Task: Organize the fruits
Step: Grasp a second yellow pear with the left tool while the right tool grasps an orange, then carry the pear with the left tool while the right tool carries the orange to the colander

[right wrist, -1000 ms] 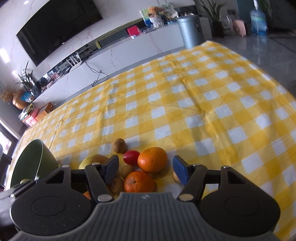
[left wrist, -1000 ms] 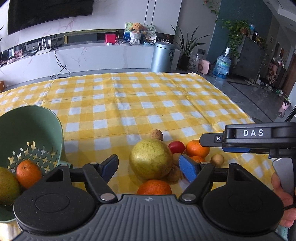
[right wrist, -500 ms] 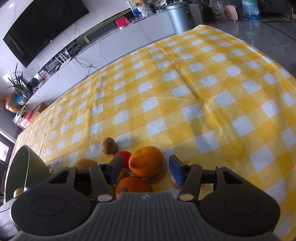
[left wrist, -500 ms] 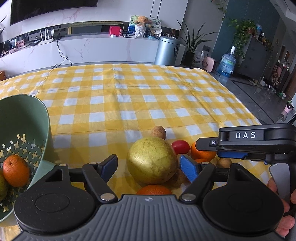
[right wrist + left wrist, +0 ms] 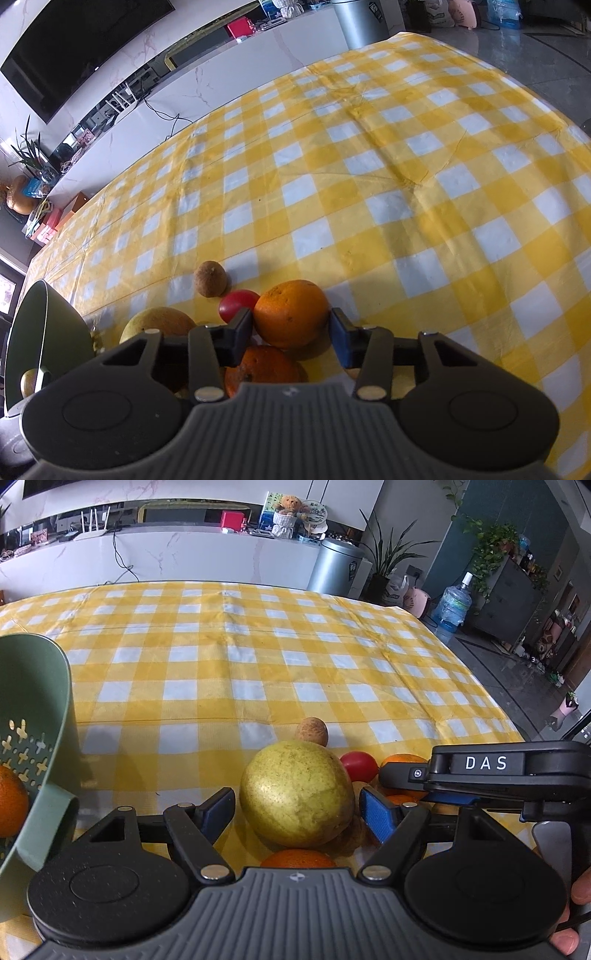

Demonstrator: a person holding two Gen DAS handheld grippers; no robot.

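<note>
Right wrist view: the right gripper [image 5: 291, 328] has its jaws closing around an orange [image 5: 291, 314] on the checked tabletop [image 5: 369, 184]. Left gripper [image 5: 297, 808] jaws stand wide around a yellow-green pear [image 5: 297, 794], beside a green colander [image 5: 37, 709].

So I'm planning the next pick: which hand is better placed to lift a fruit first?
Right. The right gripper is closing, its pads at both sides of an orange; the left gripper is open around the pear.

A yellow-checked tablecloth [image 5: 369, 184] covers the table, bearing a fruit cluster [image 5: 258, 317] and a green colander [image 5: 40, 746].
</note>
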